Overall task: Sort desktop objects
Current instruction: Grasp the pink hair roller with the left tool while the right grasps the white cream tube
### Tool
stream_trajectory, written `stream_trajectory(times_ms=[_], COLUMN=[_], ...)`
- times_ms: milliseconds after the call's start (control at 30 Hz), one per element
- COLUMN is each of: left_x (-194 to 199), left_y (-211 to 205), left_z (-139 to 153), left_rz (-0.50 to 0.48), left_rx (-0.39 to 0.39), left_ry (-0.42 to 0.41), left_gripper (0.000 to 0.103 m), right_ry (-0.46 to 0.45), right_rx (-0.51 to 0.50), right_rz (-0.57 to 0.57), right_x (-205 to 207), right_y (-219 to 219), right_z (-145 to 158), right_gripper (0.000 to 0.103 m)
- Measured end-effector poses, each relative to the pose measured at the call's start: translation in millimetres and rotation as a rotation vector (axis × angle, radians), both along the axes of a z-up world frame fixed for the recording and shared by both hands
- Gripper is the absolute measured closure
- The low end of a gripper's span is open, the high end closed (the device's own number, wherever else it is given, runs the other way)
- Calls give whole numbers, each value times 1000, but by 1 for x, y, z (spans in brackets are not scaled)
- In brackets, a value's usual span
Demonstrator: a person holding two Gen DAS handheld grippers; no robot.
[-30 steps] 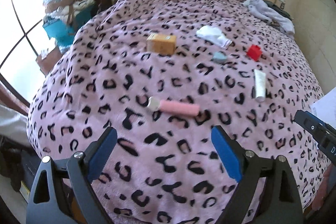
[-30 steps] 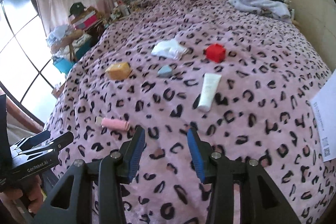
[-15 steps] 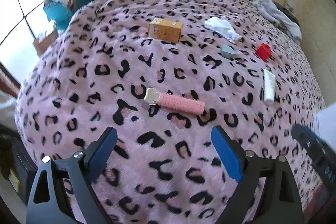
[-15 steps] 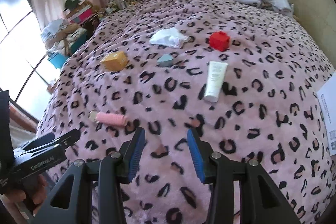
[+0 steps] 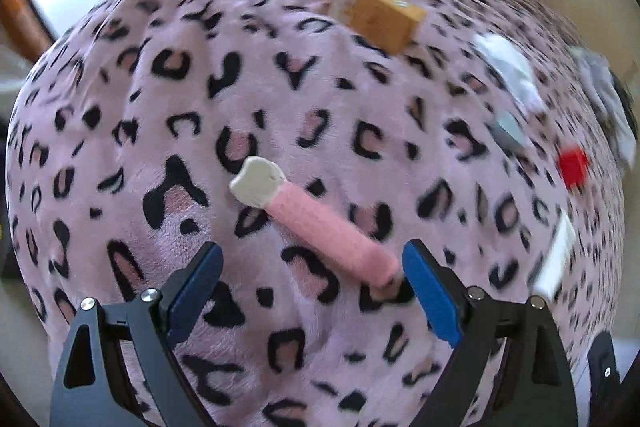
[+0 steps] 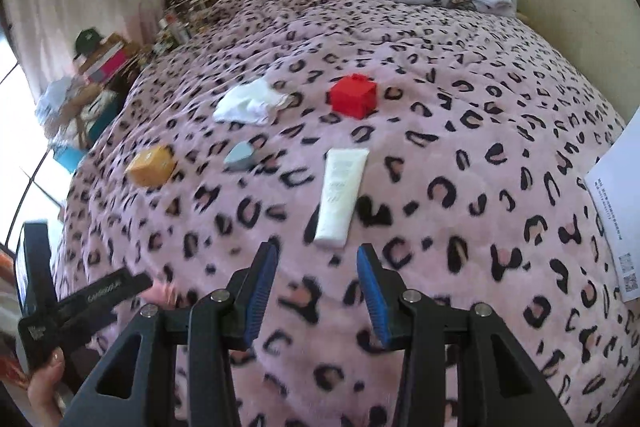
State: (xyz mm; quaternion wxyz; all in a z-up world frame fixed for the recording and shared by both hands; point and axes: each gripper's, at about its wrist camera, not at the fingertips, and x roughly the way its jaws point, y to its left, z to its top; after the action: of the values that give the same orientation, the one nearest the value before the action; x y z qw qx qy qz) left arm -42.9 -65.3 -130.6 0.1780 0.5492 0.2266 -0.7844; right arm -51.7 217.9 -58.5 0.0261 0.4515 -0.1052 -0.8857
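Left gripper (image 5: pixel 312 281) fingers wide apart; right gripper (image 6: pixel 316 281) parted.

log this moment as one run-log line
phase: approach | left gripper: open, over pink roller | right gripper: open, short of white tube | held: nothing

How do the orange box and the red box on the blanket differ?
Colour: the orange box is mustard-orange, the red box bright red. Top: the red box carries a small knob or bow; the orange box looks plain. Place: the orange box lies toward the window side near the grey-blue piece; the red box lies farther back, beside the white cloth and beyond the white tube. Both rest untouched on the leopard-print blanket.
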Motion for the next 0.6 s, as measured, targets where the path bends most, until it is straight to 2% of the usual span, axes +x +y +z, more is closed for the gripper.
stream_trajectory(times_ms=[167,400,600], left_x=[-17,-33,-44], left_y=[-7,5,15], left_z=[-20,-38,-49], left_rz=[112,118,100], left_rx=[35,47,-3], left_ry=[-38,-60,-64], left_gripper=[11,11,11], right_ry=[-26,-75,-110], right_rx=[-20,-28,-8], right_rz=[-30,-58,-60], right_x=[-37,-72,-89], right_y=[7,6,1], right_z=[-18,-47,-70], right_gripper=[60,60,60])
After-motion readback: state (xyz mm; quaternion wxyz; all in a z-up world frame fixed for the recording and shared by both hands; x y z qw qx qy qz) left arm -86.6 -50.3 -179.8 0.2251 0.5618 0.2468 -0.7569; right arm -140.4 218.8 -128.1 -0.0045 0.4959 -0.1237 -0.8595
